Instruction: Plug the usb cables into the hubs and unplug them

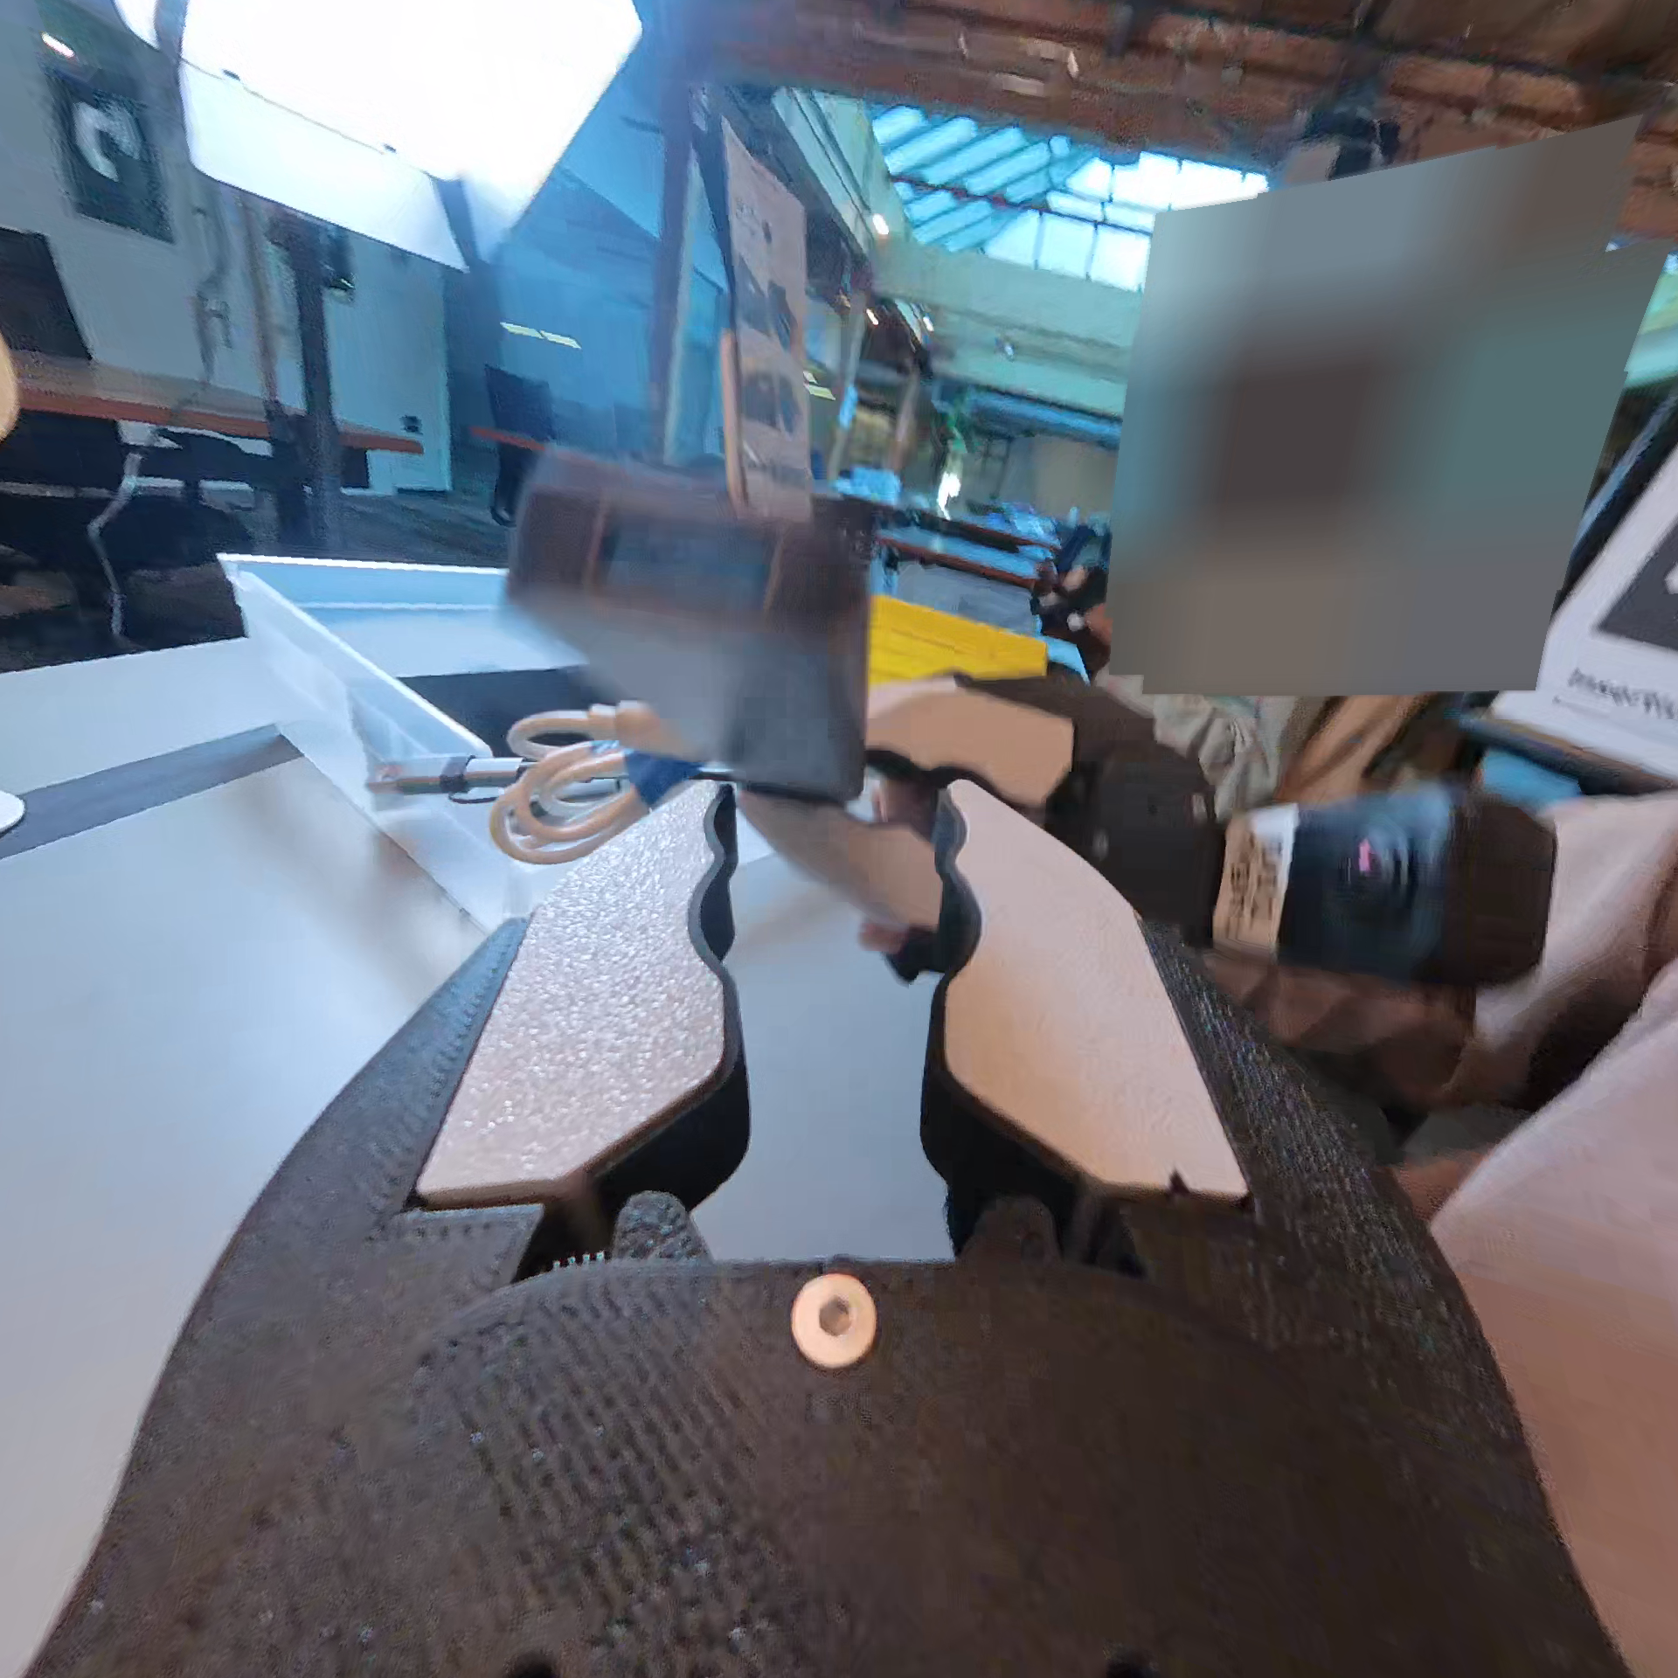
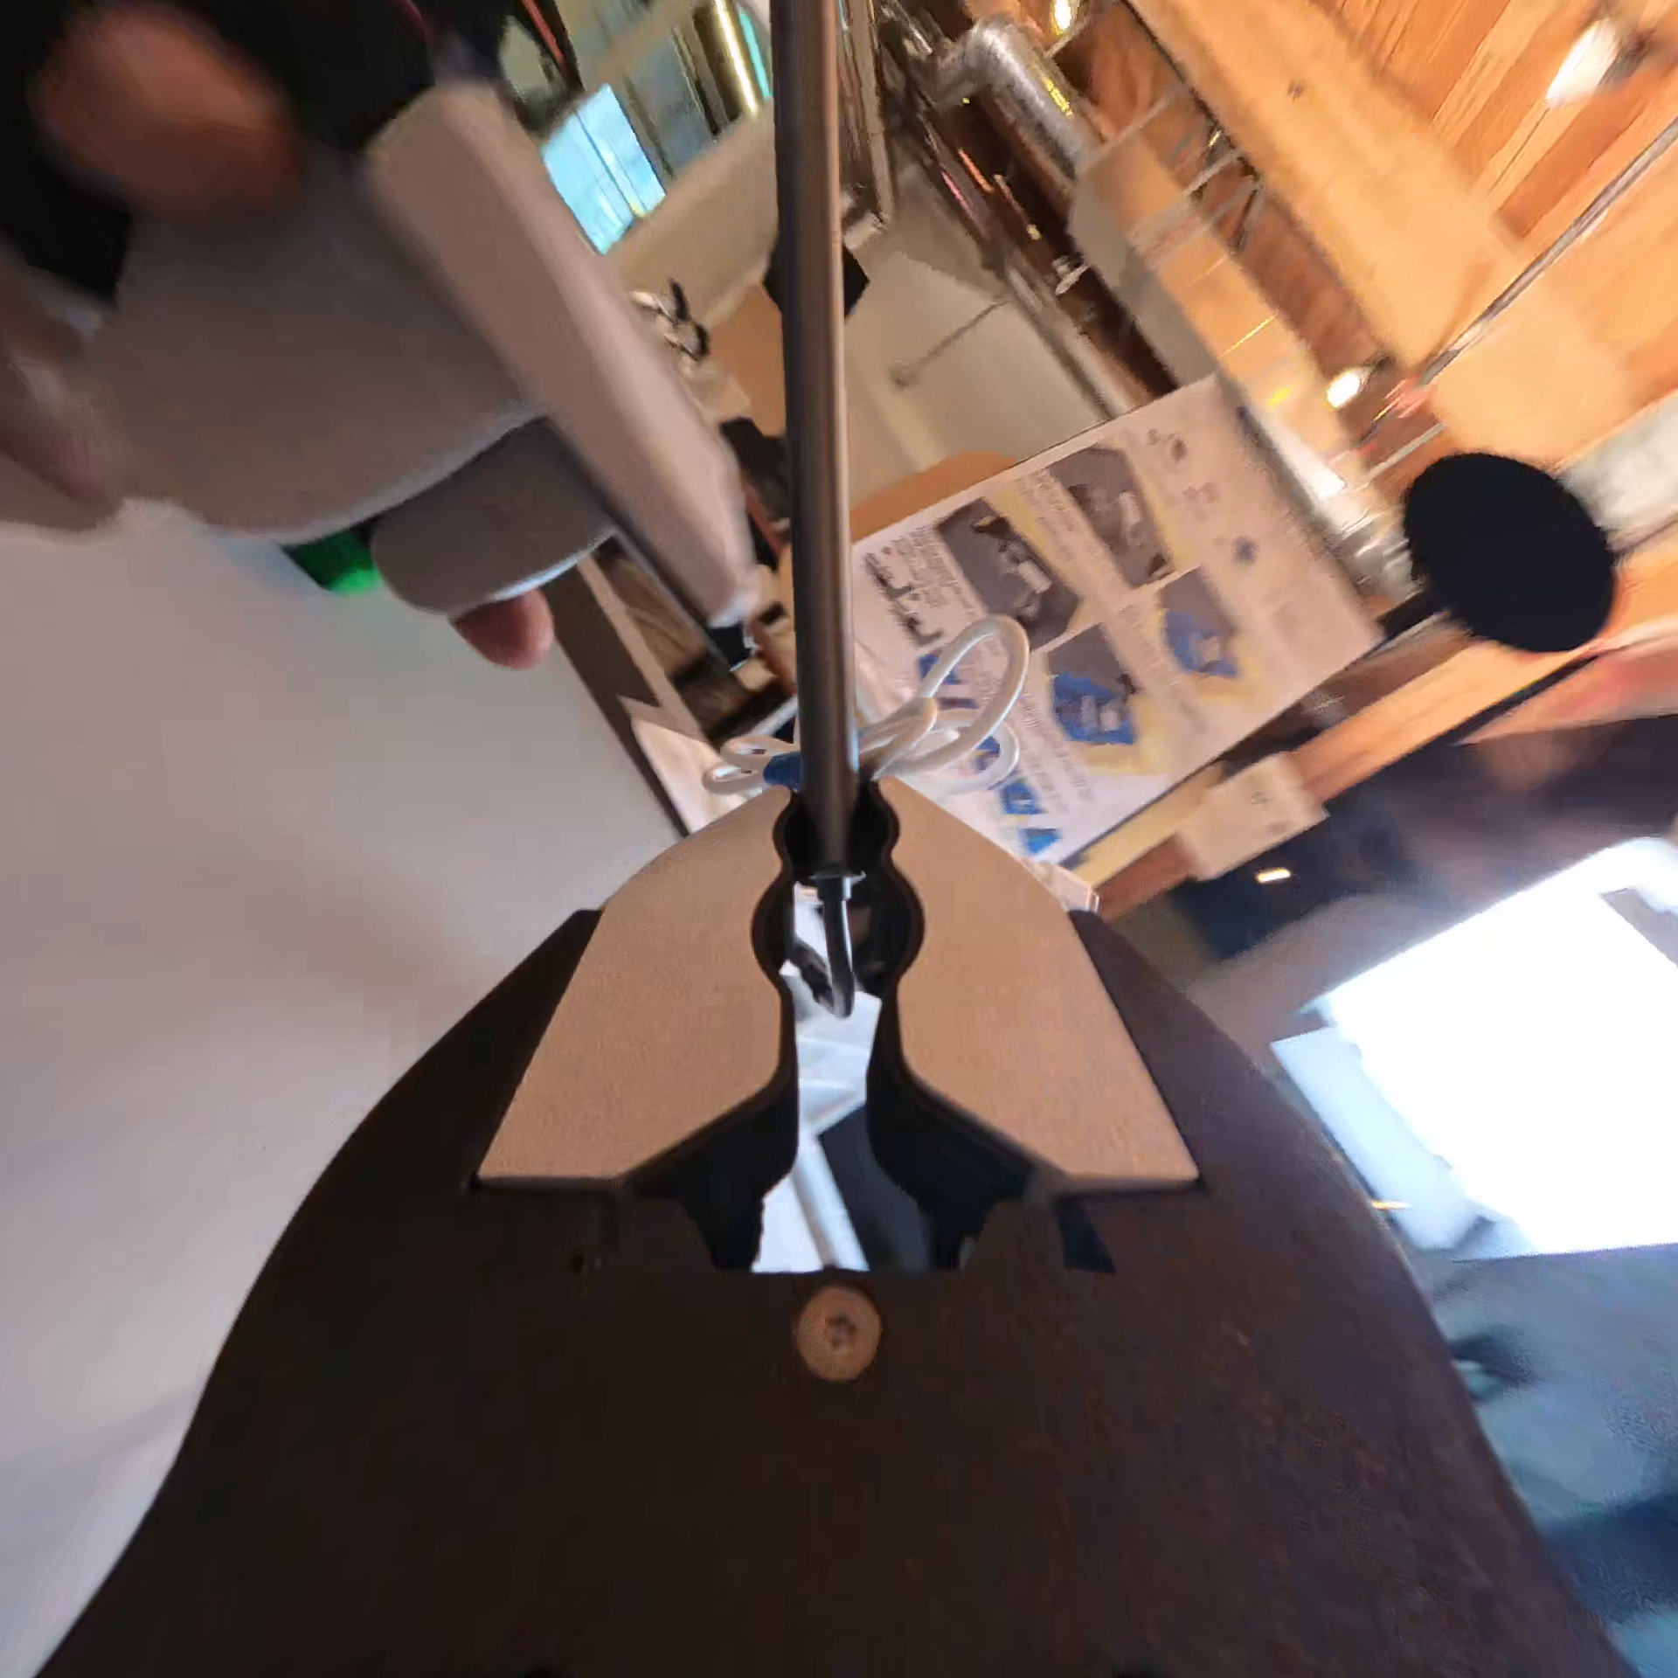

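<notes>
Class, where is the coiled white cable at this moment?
In the right wrist view the coiled white cable hangs just beyond the right hand-held gripper, behind the metal hub it clamps.

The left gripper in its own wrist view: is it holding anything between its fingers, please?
No, the left gripper stands open, with only bare table visible between its fingers.

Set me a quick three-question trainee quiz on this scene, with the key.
1. True or false: the left claw is gripping the hub.
2. Which claw is shut on the hub? A) the left claw B) the right claw C) neither
3. Fill in: the coiled white cable is bound with a ___ tie.

Key: 1 false, it is open and empty; 2 B; 3 blue.
</notes>
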Available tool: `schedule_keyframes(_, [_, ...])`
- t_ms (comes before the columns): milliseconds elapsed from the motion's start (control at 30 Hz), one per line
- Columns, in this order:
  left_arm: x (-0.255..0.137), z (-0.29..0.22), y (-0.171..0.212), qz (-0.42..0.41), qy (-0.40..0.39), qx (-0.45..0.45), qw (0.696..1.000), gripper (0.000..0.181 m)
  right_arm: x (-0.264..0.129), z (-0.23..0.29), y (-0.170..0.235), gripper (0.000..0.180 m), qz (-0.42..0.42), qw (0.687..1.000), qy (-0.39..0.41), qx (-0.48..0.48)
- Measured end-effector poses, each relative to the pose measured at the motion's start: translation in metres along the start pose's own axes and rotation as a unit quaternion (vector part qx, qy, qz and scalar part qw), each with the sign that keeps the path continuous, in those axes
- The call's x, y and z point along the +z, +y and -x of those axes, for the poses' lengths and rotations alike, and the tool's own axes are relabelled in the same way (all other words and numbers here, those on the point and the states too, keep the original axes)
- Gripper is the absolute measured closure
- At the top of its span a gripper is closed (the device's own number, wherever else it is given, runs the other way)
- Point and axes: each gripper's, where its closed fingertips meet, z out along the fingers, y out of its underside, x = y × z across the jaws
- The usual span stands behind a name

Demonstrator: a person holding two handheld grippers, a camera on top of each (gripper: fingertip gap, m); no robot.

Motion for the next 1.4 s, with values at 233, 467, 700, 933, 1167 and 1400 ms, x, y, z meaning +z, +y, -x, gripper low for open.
schedule_keyframes(233, [-0.017,0.046,0.006,-0.056,-0.063,-0.173,0.981,0.155,0.010,0.035,-0.009,0.169,-0.007,0.984,0.012,-0.176])
schedule_keyframes(467, [-0.016,0.043,0.011,-0.023,-0.031,-0.152,0.988,0.161,0.003,0.049,-0.011,0.163,-0.011,0.983,-0.017,-0.181])
schedule_keyframes(700, [-0.043,0.044,-0.017,-0.019,-0.016,0.014,1.000,0.170,-0.039,0.065,-0.056,0.165,-0.152,0.965,-0.209,0.047])
schedule_keyframes(933, [-0.047,0.005,-0.020,-0.013,0.085,0.114,0.990,0.170,-0.033,0.010,-0.029,0.158,-0.138,0.877,-0.300,0.349])
schedule_keyframes(1167, [-0.026,-0.030,0.014,0.048,0.130,0.162,0.977,0.170,-0.039,0.059,-0.036,0.170,-0.104,0.867,-0.378,0.308])
schedule_keyframes(1400, [-0.021,-0.015,0.045,0.132,0.080,0.261,0.953,0.166,-0.042,0.065,-0.025,0.172,-0.072,0.870,-0.396,0.285])
